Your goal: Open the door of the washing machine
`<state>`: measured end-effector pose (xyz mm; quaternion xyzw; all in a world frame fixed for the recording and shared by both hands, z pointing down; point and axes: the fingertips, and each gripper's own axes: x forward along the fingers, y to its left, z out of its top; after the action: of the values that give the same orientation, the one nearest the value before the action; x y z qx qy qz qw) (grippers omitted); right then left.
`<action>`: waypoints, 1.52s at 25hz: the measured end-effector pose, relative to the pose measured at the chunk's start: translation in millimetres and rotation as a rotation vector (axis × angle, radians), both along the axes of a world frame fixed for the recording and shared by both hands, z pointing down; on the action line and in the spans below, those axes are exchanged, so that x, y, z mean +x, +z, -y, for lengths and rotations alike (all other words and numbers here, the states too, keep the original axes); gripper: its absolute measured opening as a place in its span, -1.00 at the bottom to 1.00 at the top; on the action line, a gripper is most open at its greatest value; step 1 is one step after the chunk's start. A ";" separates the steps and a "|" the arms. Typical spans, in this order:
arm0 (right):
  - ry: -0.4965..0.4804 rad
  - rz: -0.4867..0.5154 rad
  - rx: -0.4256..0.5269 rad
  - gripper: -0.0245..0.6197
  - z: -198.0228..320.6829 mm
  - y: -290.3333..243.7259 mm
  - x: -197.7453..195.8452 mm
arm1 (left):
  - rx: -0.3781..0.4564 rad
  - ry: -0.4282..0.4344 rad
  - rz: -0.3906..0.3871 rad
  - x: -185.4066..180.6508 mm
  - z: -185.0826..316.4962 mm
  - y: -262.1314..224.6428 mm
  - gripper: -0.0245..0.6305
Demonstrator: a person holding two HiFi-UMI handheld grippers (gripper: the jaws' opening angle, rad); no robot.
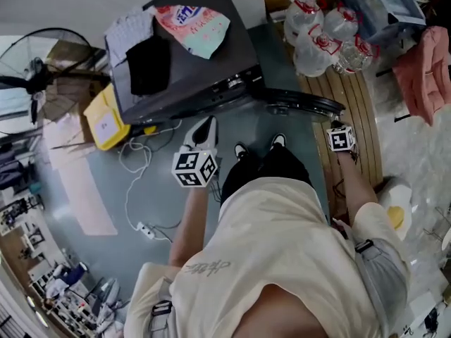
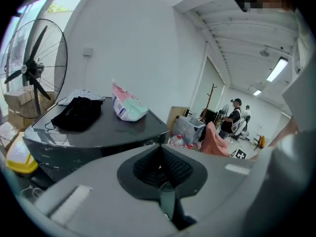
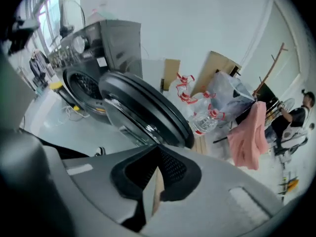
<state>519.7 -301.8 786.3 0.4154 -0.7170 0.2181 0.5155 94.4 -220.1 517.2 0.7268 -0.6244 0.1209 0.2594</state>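
The dark grey washing machine (image 1: 183,62) stands ahead of me, and its round door (image 1: 303,104) hangs swung out to the right. In the right gripper view the door (image 3: 143,110) fills the middle, with the drum opening (image 3: 86,85) behind it. My right gripper (image 3: 158,152) is shut and empty, just below the door's rim; its marker cube (image 1: 341,139) shows beside the door's outer end. My left gripper (image 2: 160,149) is also shut with nothing in it, pointing at the machine's front (image 2: 98,142); its cube (image 1: 195,167) hangs over the floor.
A black cloth (image 1: 148,62) and a detergent bag (image 1: 194,27) lie on the machine's top. A fan (image 1: 28,76) and a yellow container (image 1: 106,122) stand left. Water bottles (image 1: 324,37), a wooden pallet (image 1: 359,97) and a pink cloth (image 1: 423,76) are right. A cable and power strip (image 1: 144,229) lie on the floor.
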 end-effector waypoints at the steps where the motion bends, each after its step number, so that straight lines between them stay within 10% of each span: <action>1: 0.012 0.049 0.001 -0.92 -4.1 -7.3 -11.5 | 0.005 -0.008 -0.007 -3.1 -3.8 -1.0 -0.87; 11: -0.194 0.623 0.082 -0.92 -19.5 -143.9 -211.4 | 0.049 -0.083 -0.076 -39.4 -34.8 -10.0 -0.87; 18: -0.404 0.835 0.220 -0.92 -20.3 -271.7 -316.0 | 0.142 -0.069 -0.024 -58.3 -29.9 -55.4 -0.87; 38: -0.592 1.020 0.689 -0.92 -7.0 -486.8 -376.4 | 0.458 -0.042 0.144 -101.9 -6.9 -208.6 -0.87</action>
<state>143.4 -294.8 299.5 0.1873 -0.9822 -0.0042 -0.0104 -7.5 -213.2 308.6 0.7431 -0.6673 0.0223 0.0448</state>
